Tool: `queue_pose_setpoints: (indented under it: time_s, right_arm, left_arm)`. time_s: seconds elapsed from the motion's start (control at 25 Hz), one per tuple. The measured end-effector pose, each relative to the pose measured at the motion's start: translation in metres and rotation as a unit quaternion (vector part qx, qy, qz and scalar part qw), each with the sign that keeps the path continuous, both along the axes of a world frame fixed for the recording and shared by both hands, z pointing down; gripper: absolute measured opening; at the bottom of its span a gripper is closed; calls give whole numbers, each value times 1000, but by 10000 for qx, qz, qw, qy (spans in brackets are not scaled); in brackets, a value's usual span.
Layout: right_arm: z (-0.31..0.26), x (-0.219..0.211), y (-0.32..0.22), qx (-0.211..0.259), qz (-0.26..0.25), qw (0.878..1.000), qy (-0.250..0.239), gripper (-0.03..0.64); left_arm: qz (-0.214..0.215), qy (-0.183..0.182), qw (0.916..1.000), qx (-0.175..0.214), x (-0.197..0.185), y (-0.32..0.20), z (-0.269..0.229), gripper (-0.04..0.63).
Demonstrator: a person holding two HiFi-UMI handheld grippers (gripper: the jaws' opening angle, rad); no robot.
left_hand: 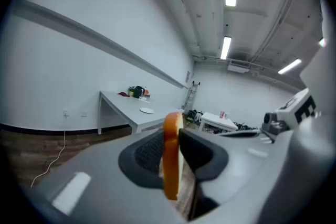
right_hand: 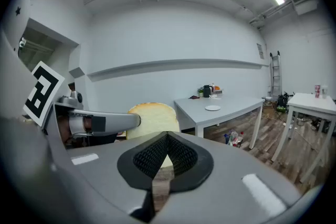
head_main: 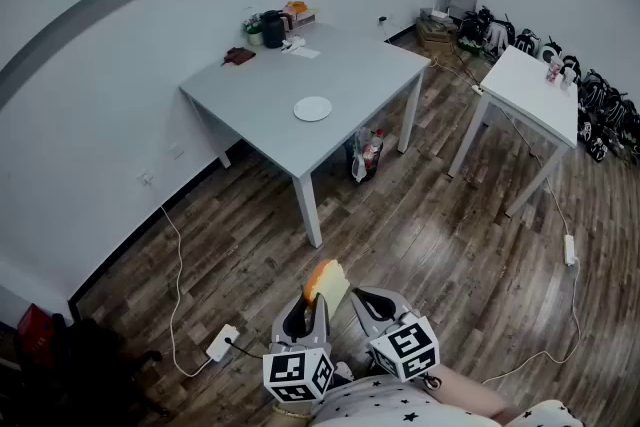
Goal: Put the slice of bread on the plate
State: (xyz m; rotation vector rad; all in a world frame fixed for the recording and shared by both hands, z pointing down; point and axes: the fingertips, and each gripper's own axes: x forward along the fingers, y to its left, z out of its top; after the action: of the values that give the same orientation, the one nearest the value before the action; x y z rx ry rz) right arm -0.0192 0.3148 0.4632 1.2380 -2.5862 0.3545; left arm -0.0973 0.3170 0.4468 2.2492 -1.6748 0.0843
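Note:
A slice of bread (head_main: 327,282) with an orange-brown crust stands on edge between the jaws of my left gripper (head_main: 316,303), which is shut on it. In the left gripper view the bread (left_hand: 171,160) shows edge-on, pressed between the dark pads. My right gripper (head_main: 368,301) is close beside it on the right, shut and holding nothing; in its own view the right gripper (right_hand: 167,140) has the bread (right_hand: 151,118) just behind its tips. The white plate (head_main: 312,109) lies on the grey table (head_main: 260,90), far ahead of both grippers.
A kettle (head_main: 272,28) and small items crowd the table's far corner. A bag (head_main: 366,155) sits under the table. A second white table (head_main: 530,90) stands to the right, with gear (head_main: 600,105) along the wall. A power strip (head_main: 222,343) and cable lie on the wood floor.

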Motion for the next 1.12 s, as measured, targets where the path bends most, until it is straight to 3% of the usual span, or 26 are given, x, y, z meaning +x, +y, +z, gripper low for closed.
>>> queue_pose_setpoints:
  time_s: [0.68, 1.12]
  right_arm:
    - [16, -20, -27, -211, 184, 9996, 3, -2]
    - [8, 2, -146, 4, -29, 10000, 7, -2]
  left_arm:
    - [164, 138, 9996, -190, -22, -36, 18, 94]
    - [-119, 145, 9998, -79, -5, -144, 17, 92]
